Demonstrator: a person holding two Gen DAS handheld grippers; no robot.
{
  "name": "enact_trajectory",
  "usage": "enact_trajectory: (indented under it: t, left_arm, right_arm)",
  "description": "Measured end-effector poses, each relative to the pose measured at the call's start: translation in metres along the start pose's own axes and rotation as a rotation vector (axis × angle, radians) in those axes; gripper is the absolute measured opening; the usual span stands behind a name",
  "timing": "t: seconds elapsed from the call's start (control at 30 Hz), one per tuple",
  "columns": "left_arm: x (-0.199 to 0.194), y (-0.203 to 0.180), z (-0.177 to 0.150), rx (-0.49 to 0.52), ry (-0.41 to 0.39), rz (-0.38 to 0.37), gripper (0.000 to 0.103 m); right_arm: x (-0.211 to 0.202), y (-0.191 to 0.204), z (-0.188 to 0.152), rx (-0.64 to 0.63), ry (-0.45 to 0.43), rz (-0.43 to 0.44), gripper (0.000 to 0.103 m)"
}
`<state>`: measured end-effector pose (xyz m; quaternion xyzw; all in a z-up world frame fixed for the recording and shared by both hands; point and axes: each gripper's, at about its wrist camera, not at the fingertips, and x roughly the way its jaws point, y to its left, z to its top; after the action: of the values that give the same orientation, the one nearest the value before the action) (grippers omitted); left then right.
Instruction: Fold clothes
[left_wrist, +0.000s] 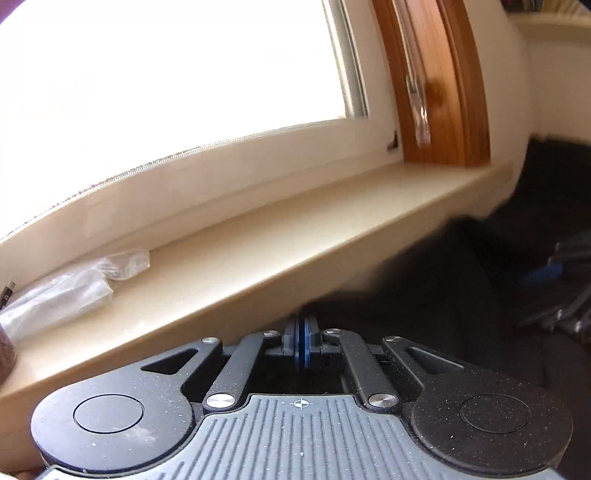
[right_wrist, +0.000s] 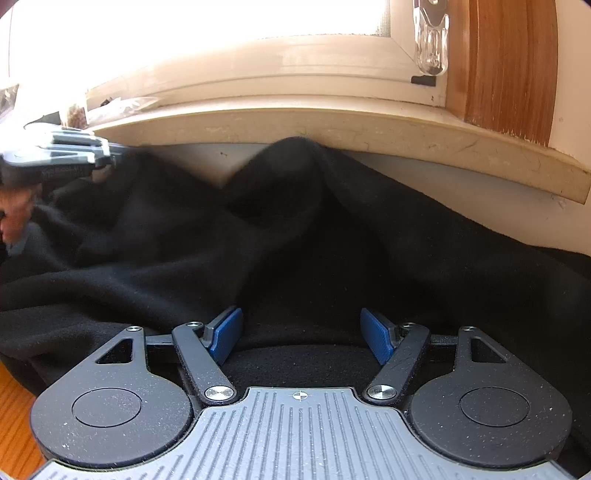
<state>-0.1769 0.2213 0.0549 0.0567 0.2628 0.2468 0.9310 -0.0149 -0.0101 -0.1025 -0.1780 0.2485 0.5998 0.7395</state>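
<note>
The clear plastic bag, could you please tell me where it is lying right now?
In the left wrist view the clear plastic bag lies at the left end of the windowsill, just below the bright window.

Your left gripper (left_wrist: 302, 345), black linkage with blue ribbed pads, has its jaws pressed together, nothing visible between them, and it sits tilted in its own view. Your right gripper (right_wrist: 301, 334), of the same build, holds its blue pads (right_wrist: 225, 334) wide apart, pointing downward. Your left hand (right_wrist: 14, 218) shows blurred at the right view's left edge.
</note>
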Motion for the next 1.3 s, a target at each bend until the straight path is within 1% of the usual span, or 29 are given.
enact_trajectory:
  t: [0.07, 0.1, 0.17, 0.2, 0.23, 0.27, 0.33, 0.47, 0.53, 0.6, 0.73, 0.8, 0.83, 0.9, 1.0, 1.03, 1.1, 1.2, 1.3]
  left_arm:
    - [0.000, -0.012, -0.003, 0.083, 0.014, 0.010, 0.003]
    - [0.001, -0.014, -0.006, 0.097, 0.027, 0.012, 0.006]
    - [0.001, -0.010, -0.011, 0.064, 0.046, 0.006, 0.008]
    - [0.000, -0.005, -0.013, 0.040, 0.055, -0.001, 0.012]
    - [-0.004, 0.001, -0.016, 0.014, 0.055, -0.002, 0.020]
    - [-0.009, 0.007, -0.019, -0.009, 0.053, -0.007, 0.023]
    - [-0.021, 0.015, -0.024, -0.038, 0.039, -0.025, 0.039]
    - [-0.045, 0.021, -0.030, -0.073, 0.004, -0.070, 0.047]
    - [-0.049, 0.013, -0.025, -0.065, -0.010, -0.092, 0.055]
    - [-0.049, 0.003, -0.023, -0.044, -0.026, -0.118, 0.060]
    - [-0.028, -0.023, -0.023, -0.008, -0.070, -0.195, 0.061]
    - [-0.018, -0.030, -0.024, 0.007, -0.077, -0.218, 0.062]
    - [-0.012, -0.032, -0.026, 0.011, -0.066, -0.231, 0.065]
    - [-0.002, -0.033, -0.030, 0.017, -0.037, -0.248, 0.067]
    - [0.008, -0.026, -0.036, -0.027, 0.019, -0.286, 0.067]
    - [0.009, -0.022, -0.038, -0.046, 0.033, -0.309, 0.067]
    - [0.016, -0.017, -0.042, -0.083, 0.108, -0.348, 0.066]
    - [0.015, -0.010, -0.048, -0.107, 0.124, -0.380, 0.066]
    - [0.005, -0.005, -0.056, -0.098, 0.123, -0.383, 0.066]
  right_arm:
    - [0.000, 0.000, 0.000, 0.000, 0.000, 0.001, 0.070]
    - [0.000, 0.000, 0.001, 0.001, 0.001, 0.001, 0.070]
    - [0.000, 0.000, 0.001, 0.001, 0.001, 0.002, 0.070]
    - [0.000, -0.001, 0.001, 0.001, 0.001, 0.002, 0.070]
    - [0.000, -0.001, 0.001, 0.001, 0.001, 0.002, 0.070]
    - [0.000, -0.001, 0.001, 0.001, 0.001, 0.003, 0.070]
    - [0.000, -0.001, 0.002, 0.001, 0.002, 0.003, 0.070]
    - [0.000, 0.000, 0.001, 0.000, 0.002, 0.002, 0.071]
    - [0.000, 0.001, 0.001, -0.004, 0.003, -0.002, 0.071]
    - [0.000, 0.001, 0.001, -0.009, 0.003, -0.005, 0.071]
    - [0.000, 0.002, 0.002, -0.011, 0.005, -0.014, 0.073]
    - [0.000, 0.002, 0.002, -0.008, 0.005, -0.017, 0.075]
    - [0.000, 0.002, 0.001, -0.007, 0.006, -0.016, 0.075]
    - [0.000, 0.002, 0.001, -0.006, 0.006, -0.017, 0.075]
    - [-0.002, -0.001, 0.000, 0.007, 0.003, -0.003, 0.076]
    - [-0.003, -0.003, 0.000, 0.014, 0.001, 0.009, 0.076]
    - [-0.005, -0.005, -0.001, 0.030, -0.002, 0.026, 0.075]
    - [-0.006, 0.006, -0.003, -0.015, 0.010, 0.019, 0.076]
    - [-0.010, 0.020, -0.006, -0.028, 0.014, 0.037, 0.076]
